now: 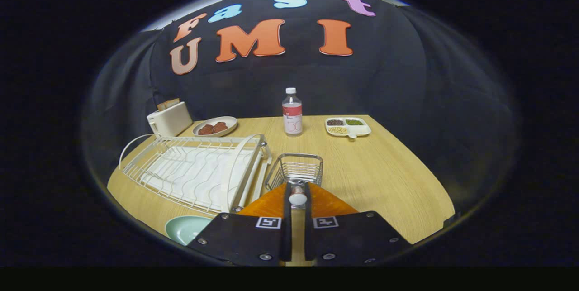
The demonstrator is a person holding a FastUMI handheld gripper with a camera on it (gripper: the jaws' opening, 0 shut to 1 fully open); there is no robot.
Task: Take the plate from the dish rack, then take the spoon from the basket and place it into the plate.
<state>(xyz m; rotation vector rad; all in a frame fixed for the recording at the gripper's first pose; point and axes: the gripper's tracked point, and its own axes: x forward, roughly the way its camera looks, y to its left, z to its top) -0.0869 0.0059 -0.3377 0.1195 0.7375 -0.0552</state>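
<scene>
Black cloth backs a light wooden table (384, 169) carrying the following items. Dish rack (194, 171): white wire, empty, on a white drip tray, occupying the near side of the table beside the basket. Basket (295, 169): small wire caddy, just ahead of the fingers, its near wall hidden behind them. Gripper (298, 191): fingers nearly closed, with a narrow gap, pressing from both sides on the spoon (298, 198), of which a rounded white end shows between the fingers; the rest is concealed, so its full shape and how far it stands clear of the basket cannot be made out. Plate (186, 228): pale green, lying flat on the table close beside the gripper body and in front of the rack, partly cut off by the gripper. Toaster (169, 118): cream, at the far corner behind the rack, bread slices projecting from the top. Dish (215, 126): oval, beside the toaster, holding dark red pieces, kind not discernible. Water bottle (292, 112): clear, white cap, red label, upright at the far middle, beyond the basket. Divided tray (347, 127): white, well apart from the bottle, compartments holding dark, green and pale contents too small to identify. Nothing lies between the fingers and the plate except the corner of the rack.
</scene>
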